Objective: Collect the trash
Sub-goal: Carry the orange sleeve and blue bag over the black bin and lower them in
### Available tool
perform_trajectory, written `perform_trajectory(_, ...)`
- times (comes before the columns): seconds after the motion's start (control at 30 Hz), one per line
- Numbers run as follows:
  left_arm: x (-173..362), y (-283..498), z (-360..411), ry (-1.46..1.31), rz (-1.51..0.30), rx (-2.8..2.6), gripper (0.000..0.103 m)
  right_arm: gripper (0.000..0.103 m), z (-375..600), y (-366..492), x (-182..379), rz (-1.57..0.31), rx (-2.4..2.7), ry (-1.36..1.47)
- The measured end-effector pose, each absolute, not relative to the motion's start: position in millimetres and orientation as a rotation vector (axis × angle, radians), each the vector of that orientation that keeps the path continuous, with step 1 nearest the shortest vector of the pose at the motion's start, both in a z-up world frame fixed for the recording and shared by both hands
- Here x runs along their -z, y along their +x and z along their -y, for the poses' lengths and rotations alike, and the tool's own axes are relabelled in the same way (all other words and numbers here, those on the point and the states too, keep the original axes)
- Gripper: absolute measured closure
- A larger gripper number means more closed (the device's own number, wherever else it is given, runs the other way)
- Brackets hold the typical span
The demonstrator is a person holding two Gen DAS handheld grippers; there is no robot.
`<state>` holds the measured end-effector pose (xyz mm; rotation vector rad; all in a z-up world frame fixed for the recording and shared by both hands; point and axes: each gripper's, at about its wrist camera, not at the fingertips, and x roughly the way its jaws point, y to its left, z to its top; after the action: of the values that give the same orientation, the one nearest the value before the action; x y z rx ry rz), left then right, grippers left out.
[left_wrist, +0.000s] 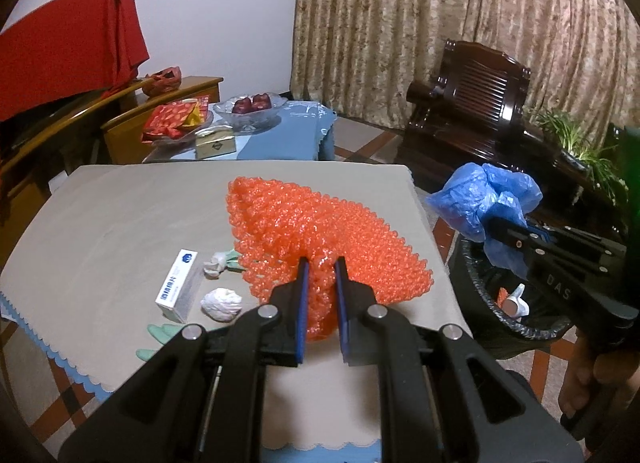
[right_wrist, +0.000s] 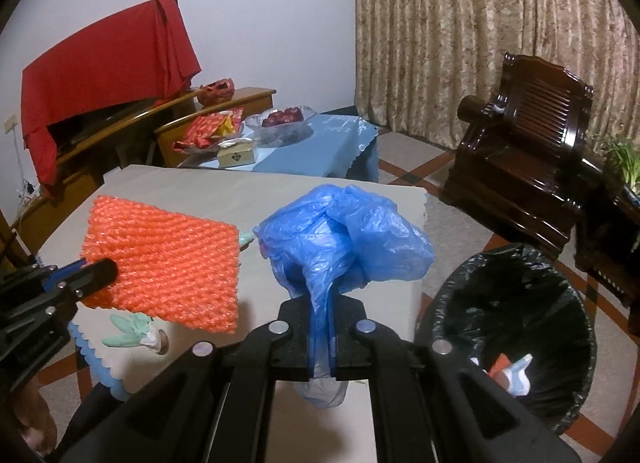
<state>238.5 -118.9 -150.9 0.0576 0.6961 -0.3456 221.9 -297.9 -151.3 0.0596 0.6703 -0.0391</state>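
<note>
The left gripper (left_wrist: 320,263) is clamped on the near edge of an orange foam net (left_wrist: 316,231), its two blue-faced fingers pinching a bunched fold — in the right wrist view the net (right_wrist: 168,263) hangs flat and lifted clear of the beige table (right_wrist: 200,191), held from the left at a shallow angle. The right gripper (right_wrist: 322,295) is closed on a crumpled blue plastic bag (right_wrist: 344,239), held out level just beside the table's right edge and next to a black-lined bin (right_wrist: 520,323); from the left wrist view the bag (left_wrist: 484,199) sits above the bin's rim (left_wrist: 480,303), with a hand (left_wrist: 580,379) wrapped around the handle. On the table lie a small white box (left_wrist: 178,283), two wads of tissue (left_wrist: 222,303) and pale green scraps (left_wrist: 160,331).
</note>
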Motion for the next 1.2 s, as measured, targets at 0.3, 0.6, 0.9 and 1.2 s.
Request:
perform_trajectory(0.3,151.6,232.6,169.0,0.080,-0.720,0.358,0.092,0.098,339.9,204.3,150.3,-0.681,0.063,0.070)
perform_trajectory(0.6,155.7,222.5,243.4,0.121,-0.726,0.431,0.092,0.098,406.9,182.4,155.4,-0.696,0.131,0.099)
perform_trajectory(0.9,167.7,215.4,316.7,0.163,-0.735,0.508,0.092,0.098,482.2,165.9,171.5,-0.708,0.227,0.133)
perform_trajectory(1.2,204.4,219.4,380.9,0.201,-0.773,0.558,0.091,0.098,534.3,176.5,204.1,-0.750,0.262,0.141)
